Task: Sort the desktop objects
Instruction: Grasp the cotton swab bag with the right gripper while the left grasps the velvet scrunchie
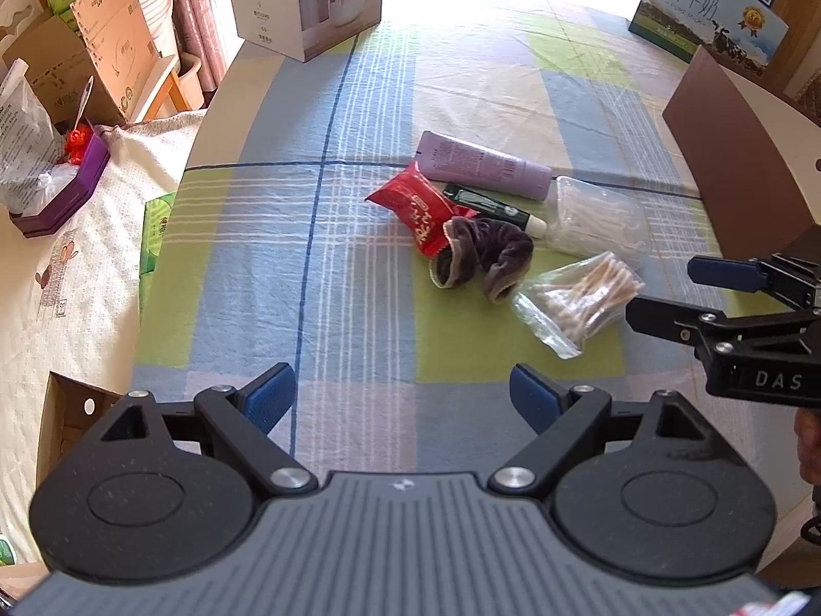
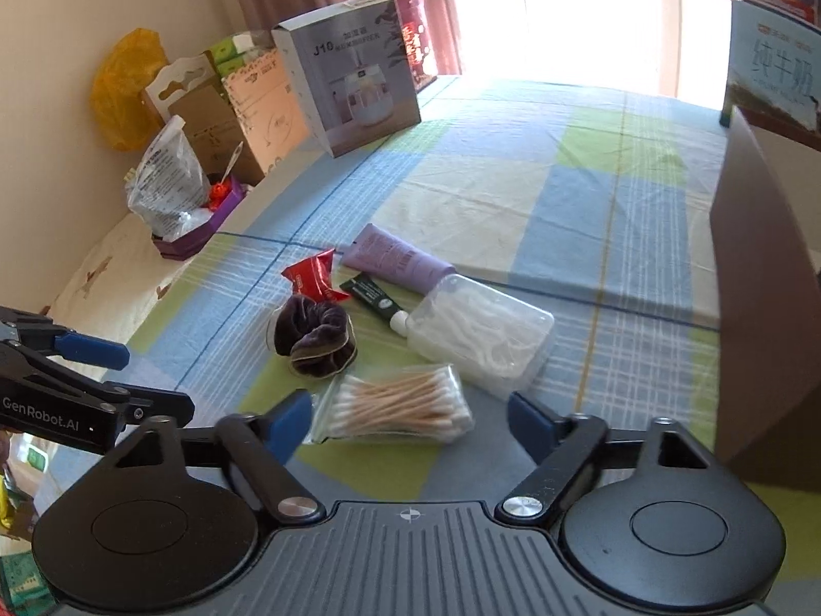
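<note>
Cotton swab bag point(image 2: 395, 403) nearest; our left gripper point(image 1: 402, 398) and right gripper point(image 2: 409, 423) fingers apart, empty; pile mid-table point(image 1: 359, 308), unsorted.

Left tool point(image 1: 402, 394): black linkage arms, blue finger pads point(image 1: 270, 396), silver screws, a ribbed grey body, "GenRobot.AI" in white on its side. Right tool point(image 2: 409, 425): same build, side lettering "DAS".

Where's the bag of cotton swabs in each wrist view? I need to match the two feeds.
Left wrist: cotton swabs lie right of centre, just left of the right gripper.
Right wrist: cotton swabs sit low centre, just ahead of the open fingers.
Shared landmark: the purple scrunchie lies just beside the bag.
</note>
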A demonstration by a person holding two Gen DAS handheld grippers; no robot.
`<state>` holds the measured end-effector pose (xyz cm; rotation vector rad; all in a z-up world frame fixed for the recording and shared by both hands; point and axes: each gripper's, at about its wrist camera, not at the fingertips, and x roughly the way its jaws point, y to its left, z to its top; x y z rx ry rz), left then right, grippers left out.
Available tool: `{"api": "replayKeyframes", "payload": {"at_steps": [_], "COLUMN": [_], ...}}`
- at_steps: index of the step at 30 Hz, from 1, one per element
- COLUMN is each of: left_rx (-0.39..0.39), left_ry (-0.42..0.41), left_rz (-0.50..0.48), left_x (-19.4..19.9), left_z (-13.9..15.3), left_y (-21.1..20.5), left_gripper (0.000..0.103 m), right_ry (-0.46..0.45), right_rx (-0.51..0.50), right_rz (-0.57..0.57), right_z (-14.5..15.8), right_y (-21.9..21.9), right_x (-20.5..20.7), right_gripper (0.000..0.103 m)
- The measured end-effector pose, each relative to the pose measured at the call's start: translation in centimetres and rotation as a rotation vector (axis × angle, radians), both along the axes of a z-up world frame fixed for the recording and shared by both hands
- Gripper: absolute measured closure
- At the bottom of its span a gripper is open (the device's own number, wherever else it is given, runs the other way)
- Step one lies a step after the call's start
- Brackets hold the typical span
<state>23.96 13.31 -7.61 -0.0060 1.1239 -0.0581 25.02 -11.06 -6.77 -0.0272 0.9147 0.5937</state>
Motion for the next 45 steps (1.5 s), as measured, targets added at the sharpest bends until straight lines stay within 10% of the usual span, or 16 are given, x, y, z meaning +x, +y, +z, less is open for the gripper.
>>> {"api": "replayKeyframes", "payload": {"at_steps": [6, 22, 32, 36, 45], "left_rx": [0.004, 0.002, 0.001, -0.001, -0.004], "left_ry": [0.015, 0.046, 0.062, 0.065, 0.059], "left_rz": [0.012, -0.018, -0.017, -0.020, -0.029], "left_x": [1.3, 3.4, 3.1, 2.8, 2.6], "left_z": [-0.9, -2.4, -2.6, -2.5, -2.4], "left_y": [0.7, 0.1, 0.5, 0.5, 0.2], "left_gripper": [0.015, 0.015, 0.015, 0.015, 0.015], "right_ry": [-0.032, 0.004, 0.126, 0.120, 0.004], "right_rx": [-0.023, -0.153, -0.207, -0.180, -0.229], "right_rz": [0.072, 0.200, 0.126, 0.124, 0.335], "right_z": [-1.1, -3.3, -2.3, -1.4, -1.2], "right_y": [1.7, 3.2, 0.3, -1.7, -1.7], "right_x": [1.5, 2.6, 0.8, 0.1, -1.1], "right_gripper": [0.063, 0.073, 0.072, 0.038, 0.031]}}
